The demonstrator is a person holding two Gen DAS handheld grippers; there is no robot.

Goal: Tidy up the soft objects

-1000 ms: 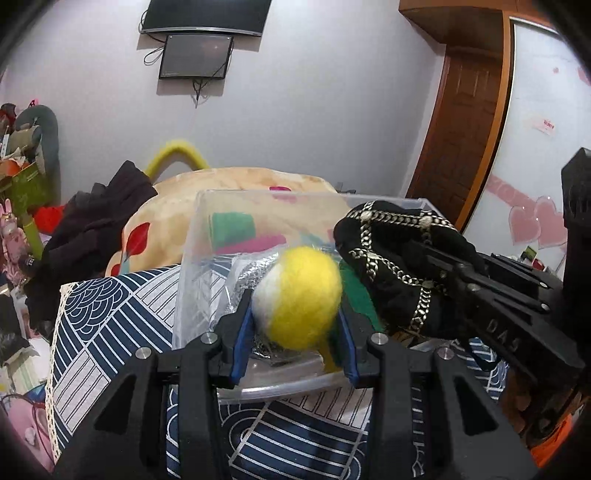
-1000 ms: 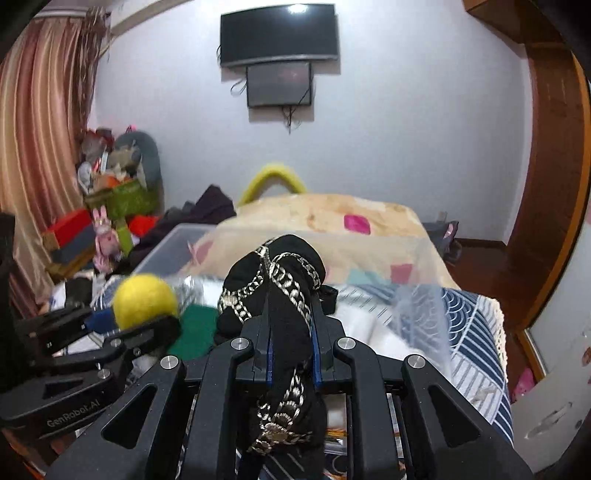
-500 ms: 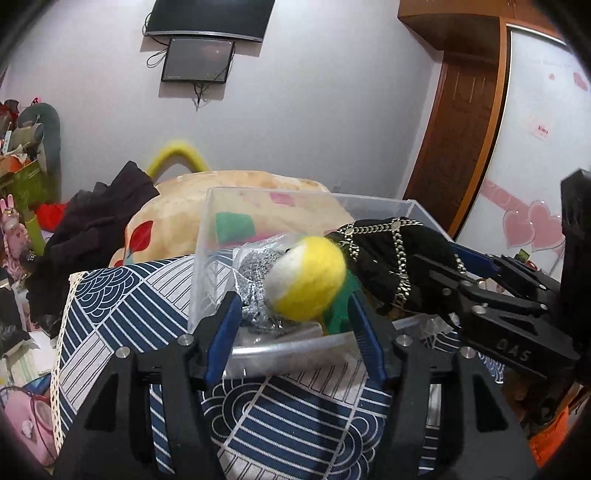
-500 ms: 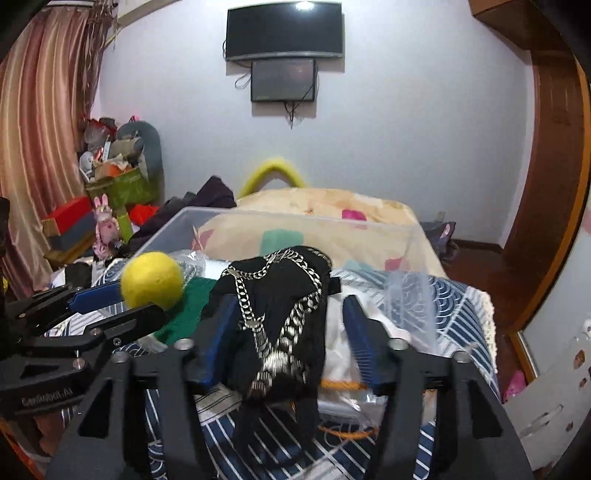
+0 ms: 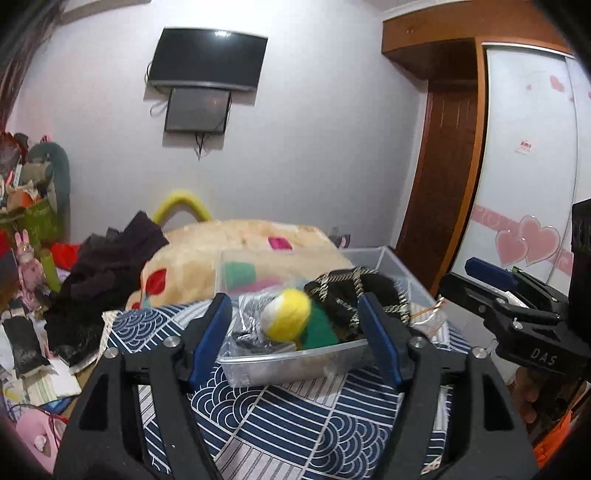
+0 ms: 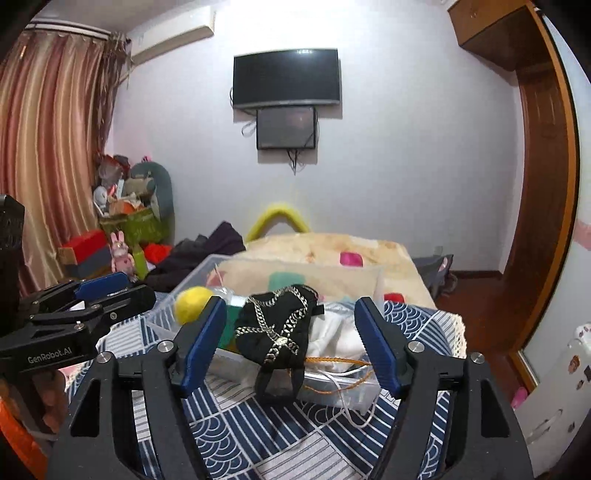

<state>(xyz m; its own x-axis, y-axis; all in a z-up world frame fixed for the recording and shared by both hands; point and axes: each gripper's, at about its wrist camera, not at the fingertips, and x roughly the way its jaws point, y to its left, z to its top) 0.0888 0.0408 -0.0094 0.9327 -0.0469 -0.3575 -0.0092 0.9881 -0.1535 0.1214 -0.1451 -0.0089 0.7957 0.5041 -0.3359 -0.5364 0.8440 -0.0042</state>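
Yellow ball (image 5: 286, 314) lies in the bin (image 5: 295, 363), beyond the spread left gripper (image 5: 295, 341).

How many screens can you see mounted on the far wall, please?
2. The large black screen sits higher on the wall; the smaller screen hangs directly below it, touching its lower edge, with cables dangling beneath. None appears hidden.

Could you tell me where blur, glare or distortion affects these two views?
Left wrist: yellow ball smeared by motion; glare on the TV. Right wrist: door frame bowed by the fisheye, black chained item fairly sharp.
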